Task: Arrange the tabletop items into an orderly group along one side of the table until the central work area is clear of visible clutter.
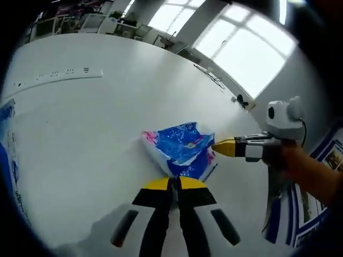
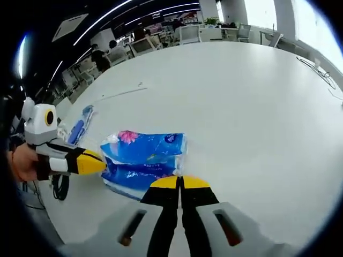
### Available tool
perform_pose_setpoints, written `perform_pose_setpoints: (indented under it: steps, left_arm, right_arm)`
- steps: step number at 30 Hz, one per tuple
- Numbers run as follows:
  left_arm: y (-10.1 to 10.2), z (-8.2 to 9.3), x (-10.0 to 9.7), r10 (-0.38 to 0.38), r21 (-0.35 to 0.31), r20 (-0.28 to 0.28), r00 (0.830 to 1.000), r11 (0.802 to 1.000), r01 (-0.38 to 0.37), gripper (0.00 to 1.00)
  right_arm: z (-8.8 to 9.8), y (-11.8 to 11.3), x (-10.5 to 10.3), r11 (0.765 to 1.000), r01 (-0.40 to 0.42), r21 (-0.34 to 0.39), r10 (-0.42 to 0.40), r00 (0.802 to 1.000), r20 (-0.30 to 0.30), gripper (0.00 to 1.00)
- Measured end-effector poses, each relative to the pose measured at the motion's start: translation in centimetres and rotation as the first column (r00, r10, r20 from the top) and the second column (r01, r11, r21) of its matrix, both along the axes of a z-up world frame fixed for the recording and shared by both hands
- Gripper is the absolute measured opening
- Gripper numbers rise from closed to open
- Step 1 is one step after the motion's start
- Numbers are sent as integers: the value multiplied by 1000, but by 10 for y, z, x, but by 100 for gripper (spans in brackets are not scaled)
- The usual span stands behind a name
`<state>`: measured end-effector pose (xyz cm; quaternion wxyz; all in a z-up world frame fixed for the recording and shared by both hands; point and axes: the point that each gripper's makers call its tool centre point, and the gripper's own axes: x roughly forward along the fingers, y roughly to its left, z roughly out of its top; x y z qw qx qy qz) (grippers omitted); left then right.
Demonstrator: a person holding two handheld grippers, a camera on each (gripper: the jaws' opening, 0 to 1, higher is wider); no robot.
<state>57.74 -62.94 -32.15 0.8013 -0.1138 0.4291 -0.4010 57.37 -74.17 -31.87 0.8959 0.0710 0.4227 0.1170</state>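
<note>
You've got the left gripper (image 1: 174, 183) at 6 o'clock in the left gripper view, yellow tips pressed together right on the near edge of the blue pack (image 1: 181, 150). Looks like they're pinching a bit of the wrapper, and the pack sits just above them on the white table (image 1: 80, 139). Scanning from the left side: there's a blue-printed item (image 1: 7, 160) cut off at 9 o'clock, then a long white strip (image 1: 53, 77) lying flat up around 10 o'clock, well apart from the pack. Past the pack, at 3 o'clock, your right gripper (image 1: 217, 145) comes in with its yellow tip touching the pack's far side, your hand (image 1: 300, 163) behind it. Some cables (image 1: 211, 77) lie near the table edge at 1 o'clock, under the big windows.

In the right gripper view, the left gripper (image 2: 104, 166) comes in at 9 o'clock, tip against the pack's (image 2: 144, 158) end. A flat blue packet (image 2: 80, 126) lies on the table (image 2: 241, 107) just beyond it at about 10 o'clock, and a dark cable loop (image 2: 60, 187) hangs off the table edge at 8. The right gripper (image 2: 180, 183) is at 6 o'clock, jaws together on the pack's near edge. To the right of that the table is bare out to some cables (image 2: 316, 69) at 2 o'clock.
</note>
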Motion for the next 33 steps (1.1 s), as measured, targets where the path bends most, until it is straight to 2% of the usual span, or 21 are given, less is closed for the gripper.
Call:
perform_pose_setpoints:
  steps: [10, 25, 30, 33]
  left_arm:
    - [0, 1, 0, -2, -8, 3, 1000, 1000, 2, 3]
    - [1, 8, 1, -5, -23, 12, 1000, 1000, 6, 19]
    - [2, 12, 0, -14, -18, 27, 1000, 1000, 15, 20]
    - [4, 12, -2, -16, -19, 16, 1000, 1000, 17, 23]
  right_arm:
    - [-6, 0, -1, 1000, -3, -20, 3, 1000, -6, 2]
    - [-6, 1, -1, 1000, 9, -25, -9, 1000, -1, 9]
    - [-4, 2, 0, 1000, 13, -28, -13, 1000, 5, 14]
    - [-3, 2, 0, 999, 11, -30, -11, 1000, 5, 16]
